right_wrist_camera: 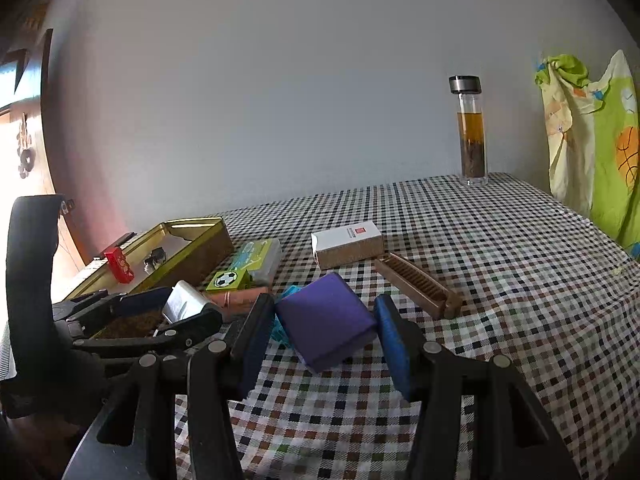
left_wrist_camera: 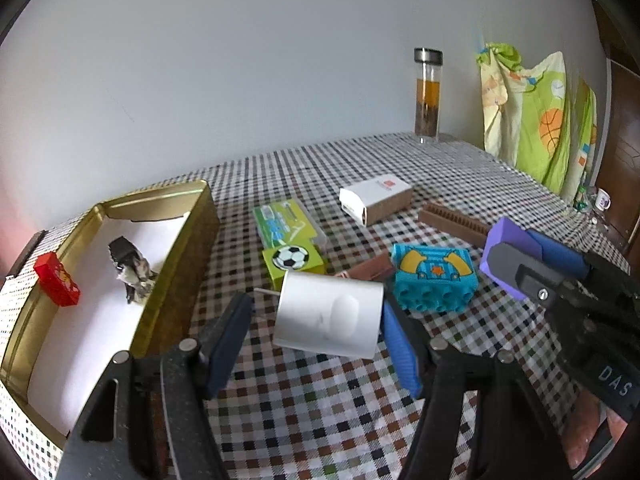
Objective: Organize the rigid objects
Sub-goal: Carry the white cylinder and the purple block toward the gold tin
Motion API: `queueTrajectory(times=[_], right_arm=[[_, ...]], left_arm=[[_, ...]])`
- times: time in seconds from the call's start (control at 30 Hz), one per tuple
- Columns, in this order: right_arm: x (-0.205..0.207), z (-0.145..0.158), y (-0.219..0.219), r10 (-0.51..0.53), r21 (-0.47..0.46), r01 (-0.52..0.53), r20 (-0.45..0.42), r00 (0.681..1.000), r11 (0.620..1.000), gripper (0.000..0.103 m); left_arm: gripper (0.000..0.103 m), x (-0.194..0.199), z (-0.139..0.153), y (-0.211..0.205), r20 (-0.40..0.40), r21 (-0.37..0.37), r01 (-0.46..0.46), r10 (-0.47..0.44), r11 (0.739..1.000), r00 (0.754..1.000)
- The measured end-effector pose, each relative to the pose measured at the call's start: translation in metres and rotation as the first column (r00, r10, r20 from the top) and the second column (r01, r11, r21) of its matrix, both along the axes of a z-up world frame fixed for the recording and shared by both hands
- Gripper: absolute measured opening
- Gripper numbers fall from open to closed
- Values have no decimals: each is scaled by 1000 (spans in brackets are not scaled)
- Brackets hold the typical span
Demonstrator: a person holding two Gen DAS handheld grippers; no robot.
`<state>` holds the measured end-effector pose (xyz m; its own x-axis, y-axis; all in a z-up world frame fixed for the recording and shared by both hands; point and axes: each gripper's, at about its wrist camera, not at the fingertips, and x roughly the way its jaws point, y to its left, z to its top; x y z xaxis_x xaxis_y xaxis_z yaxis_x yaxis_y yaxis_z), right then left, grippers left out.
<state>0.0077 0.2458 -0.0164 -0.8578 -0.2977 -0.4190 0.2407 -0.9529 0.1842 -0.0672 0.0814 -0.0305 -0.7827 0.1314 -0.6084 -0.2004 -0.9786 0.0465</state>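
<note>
rigid objects lie scattered over our checkered tabletop [left_wrist_camera: 460, 168], and we take them from left to right. a gold tin box [left_wrist_camera: 200, 232] sits at the far left, with a small red box [left_wrist_camera: 56, 284] perched on its left rim and a crumpled dark-and-white wrapper [left_wrist_camera: 130, 274] lying inside on the white lining. just beside the tin, a green case with a clear lid [left_wrist_camera: 286, 222] lies flat, and a green block with a soccer ball print [left_wrist_camera: 294, 262] sits at its near end. our left hand-held gripper [left_wrist_camera: 316, 332] has its fingers [left_wrist_camera: 398, 344] spread around a silver metal box [left_wrist_camera: 330, 316]; the right blue pad touches the box's edge, while the left pad stands apart from it, so we cannot tell whether it is grasped. behind the silver box a reddish-brown flat piece [left_wrist_camera: 370, 266] lies against a turquoise toy brick [left_wrist_camera: 434, 278]. farther back rests a white and tan carton [left_wrist_camera: 376, 198], and near it a brown comb-like piece [left_wrist_camera: 456, 220]. our right hand-held gripper [right_wrist_camera: 320, 332] is clenched on a purple box [right_wrist_camera: 326, 326], held tilted above the cloth just beside the turquoise brick. a glass bottle of tea [left_wrist_camera: 428, 96] stands upright at the far edge, and a green printed cloth [left_wrist_camera: 532, 116] hangs at the right.
</note>
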Motion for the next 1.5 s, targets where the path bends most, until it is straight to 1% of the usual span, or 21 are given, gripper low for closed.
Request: queueTrajectory(times=[0.2,0.4,0.63,0.9,1.07,1.27,1.5], right_arm=[[1,1,0,6,5,-6,-8,1000,1000,54],[2,1,0,5,3,-5,-17,1000,1000,54],[7,3,0,5,-2,-5,-49,999,1000,54],[17,7,0,-5,-10,4,-104,995,1000,54],[20,8,1,-10,-12,8,-122,993,1000,54],[24,9,-2,-22,-6,22,-139,990,1000,54],[28,9,-14,-10,12,12,-155,988,1000,54]], left_arm=[[65,6,5,-5,-39,18,-11,12,1000,999],[65,9,7,-9,-62,34,-25,27,999,998],[65,16,10,-12,-105,49,-36,41,998,994],[65,27,17,-16,-170,71,-47,59,996,984],[65,36,21,-19,-225,78,-51,67,996,972],[65,40,23,-30,-237,97,-65,86,993,968],[65,47,23,-45,-250,115,-91,117,989,961]])
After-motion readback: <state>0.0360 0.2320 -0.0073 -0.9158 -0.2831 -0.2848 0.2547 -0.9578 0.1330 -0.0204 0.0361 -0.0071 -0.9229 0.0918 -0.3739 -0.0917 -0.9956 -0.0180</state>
